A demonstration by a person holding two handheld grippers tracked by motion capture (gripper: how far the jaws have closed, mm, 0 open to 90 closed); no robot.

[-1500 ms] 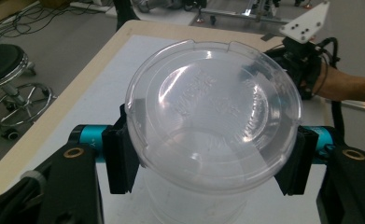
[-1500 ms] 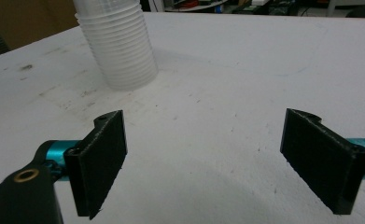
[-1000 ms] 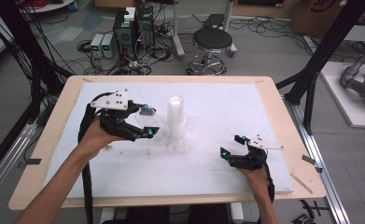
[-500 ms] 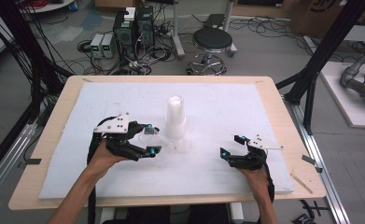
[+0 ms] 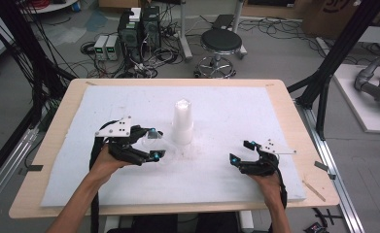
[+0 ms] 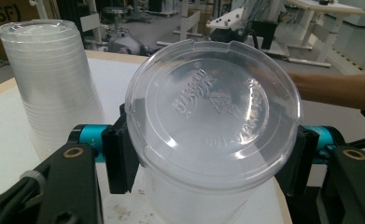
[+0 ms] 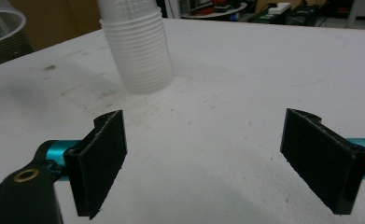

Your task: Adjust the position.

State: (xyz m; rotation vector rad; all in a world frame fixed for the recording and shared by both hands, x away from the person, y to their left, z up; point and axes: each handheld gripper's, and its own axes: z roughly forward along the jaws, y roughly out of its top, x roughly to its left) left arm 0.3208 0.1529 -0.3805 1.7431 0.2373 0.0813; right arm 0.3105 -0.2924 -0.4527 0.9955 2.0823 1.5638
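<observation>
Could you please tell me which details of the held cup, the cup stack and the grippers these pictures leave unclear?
- Clear cup in the left gripper: its mouth end is cut off by the bottom edge of the left gripper view, and it is too small in the high view.
- Stack of cups: the count is too blurred to tell.
- Right gripper: the frame edges cut off its body.

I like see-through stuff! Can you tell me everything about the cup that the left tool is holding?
The clear plastic cup is thin and see-through, with a round base that bears raised lettering and faces the left gripper view. It looks upside down and a little tilted. The left tool clamps it, one black pad on each side of its wall. It sits low over the white table cover, left of the stack of cups, apart from it.
</observation>
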